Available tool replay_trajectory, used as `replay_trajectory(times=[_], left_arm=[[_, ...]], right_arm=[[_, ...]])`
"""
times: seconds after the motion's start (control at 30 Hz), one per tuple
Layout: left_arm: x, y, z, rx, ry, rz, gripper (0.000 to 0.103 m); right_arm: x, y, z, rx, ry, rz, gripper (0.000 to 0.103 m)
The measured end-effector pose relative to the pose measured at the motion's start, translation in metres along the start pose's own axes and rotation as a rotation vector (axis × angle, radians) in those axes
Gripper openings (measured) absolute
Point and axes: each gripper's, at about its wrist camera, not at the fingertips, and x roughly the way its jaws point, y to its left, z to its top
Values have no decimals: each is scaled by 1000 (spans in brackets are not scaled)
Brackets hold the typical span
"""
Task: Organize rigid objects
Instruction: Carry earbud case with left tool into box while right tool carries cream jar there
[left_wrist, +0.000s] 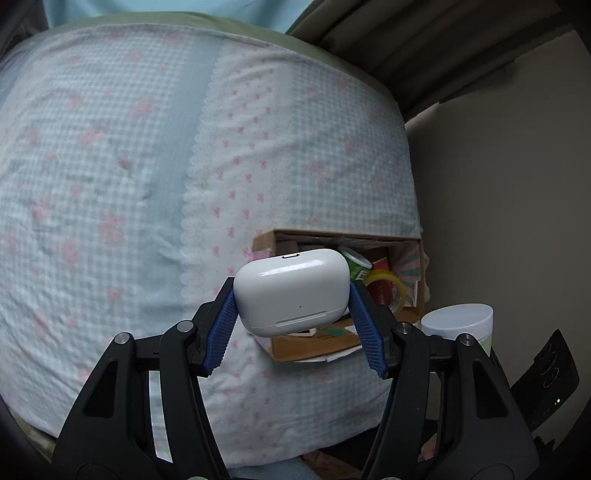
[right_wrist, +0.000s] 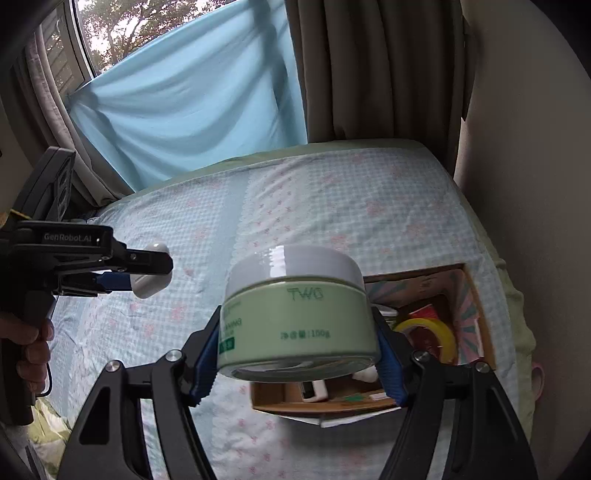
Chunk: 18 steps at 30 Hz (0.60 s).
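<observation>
Blue pads of the right gripper (right_wrist: 297, 360) pinch a green jar (right_wrist: 295, 325) just above and left of the cardboard box (right_wrist: 476, 317); the left gripper (left_wrist: 291, 299) clamps a white case (left_wrist: 291, 291) farther left of that box.

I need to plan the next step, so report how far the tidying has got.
Done: the box on the bed already holds a tape roll, a green can and other small items. In hand: the left gripper clamps a white case; the right gripper clamps a green jar. Both are in the air, outside the box. Left: setting both down, presumably in the box.
</observation>
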Motion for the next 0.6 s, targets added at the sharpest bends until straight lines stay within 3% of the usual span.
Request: replay_trajectory(times=[0.33, 0.6], left_arm=[[66, -65, -57, -119, 10, -1, 56], [131, -86, -74, -107, 66, 37, 56]], right_arm=[[6, -125, 14, -12, 70, 19, 67], [52, -182, 22, 7, 142, 25, 67]])
